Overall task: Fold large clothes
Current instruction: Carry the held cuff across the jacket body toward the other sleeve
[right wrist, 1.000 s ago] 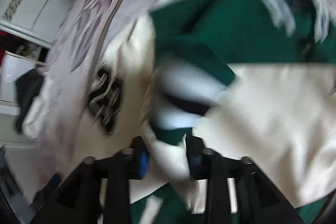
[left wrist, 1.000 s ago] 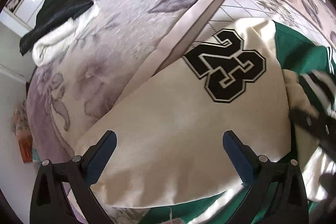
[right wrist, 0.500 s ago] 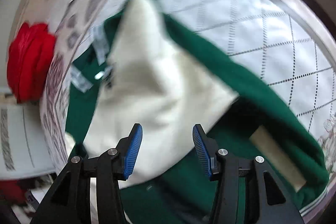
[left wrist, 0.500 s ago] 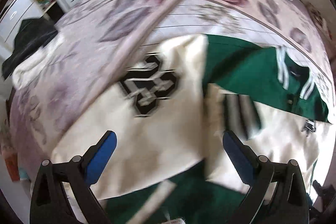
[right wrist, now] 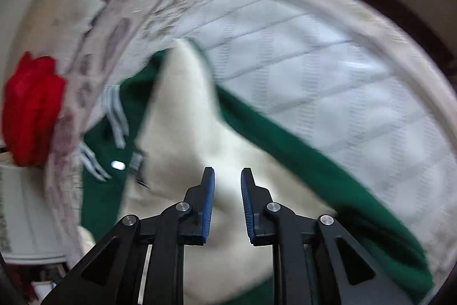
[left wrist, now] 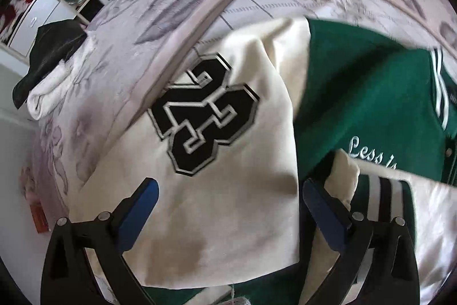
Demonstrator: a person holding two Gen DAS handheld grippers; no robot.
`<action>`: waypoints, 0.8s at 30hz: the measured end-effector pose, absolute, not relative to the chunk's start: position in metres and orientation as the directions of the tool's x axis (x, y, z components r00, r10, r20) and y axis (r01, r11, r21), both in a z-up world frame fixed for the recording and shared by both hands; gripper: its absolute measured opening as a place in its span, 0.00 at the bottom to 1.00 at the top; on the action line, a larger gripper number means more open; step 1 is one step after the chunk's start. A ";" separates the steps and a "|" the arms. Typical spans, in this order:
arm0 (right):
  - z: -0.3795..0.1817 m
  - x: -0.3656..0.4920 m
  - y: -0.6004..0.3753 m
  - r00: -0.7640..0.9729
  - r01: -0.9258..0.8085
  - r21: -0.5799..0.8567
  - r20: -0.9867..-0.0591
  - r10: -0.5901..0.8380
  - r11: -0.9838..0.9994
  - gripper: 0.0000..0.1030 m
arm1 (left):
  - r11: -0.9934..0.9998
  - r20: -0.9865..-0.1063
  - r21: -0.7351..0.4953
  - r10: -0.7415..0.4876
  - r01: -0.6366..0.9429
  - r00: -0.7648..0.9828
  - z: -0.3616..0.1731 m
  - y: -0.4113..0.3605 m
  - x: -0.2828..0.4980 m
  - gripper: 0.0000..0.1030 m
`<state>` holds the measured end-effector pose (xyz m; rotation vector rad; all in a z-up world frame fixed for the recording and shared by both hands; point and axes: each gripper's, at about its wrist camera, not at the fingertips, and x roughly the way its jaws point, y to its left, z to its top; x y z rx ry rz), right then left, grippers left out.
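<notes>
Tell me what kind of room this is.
Most likely a bedroom. A green and cream varsity jacket lies spread on a bed with a floral quilted bedspread, white cabinets stand beside it, and folded red clothing sits near the bed's edge.

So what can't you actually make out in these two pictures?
- White script on the green jacket, left wrist view: it starts "Less is"; the cream sleeve covers the rest.
- Red fabric: blurred in the right wrist view and cut off by the top edge in the left, so what it is stays unclear.
- Dark garment, left wrist view: too small and crumpled to identify.
</notes>
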<state>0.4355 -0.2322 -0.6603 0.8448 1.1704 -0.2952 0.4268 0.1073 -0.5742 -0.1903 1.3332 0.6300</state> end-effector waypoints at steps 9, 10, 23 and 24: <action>-0.702 0.500 -0.222 0.272 0.515 0.474 -0.881 0.388 0.714 0.15 | 0.806 -0.914 0.194 0.355 -0.560 0.194 -0.529 0.127 0.405 1.00; -0.687 0.488 -0.225 0.298 0.520 0.484 -0.875 0.381 0.704 0.18 | 0.801 -0.917 0.193 0.353 -0.566 0.187 -0.527 0.131 0.399 1.00; -0.670 0.476 0.032 0.015 0.142 0.620 -0.781 0.625 0.772 0.64 | 0.702 -0.912 0.282 0.409 -0.654 0.045 -0.532 0.199 0.297 1.00; -0.677 0.478 0.048 0.012 0.148 0.618 -0.782 0.623 0.773 0.15 | 0.696 -0.914 0.281 0.404 -0.661 0.037 -0.532 0.205 0.289 1.00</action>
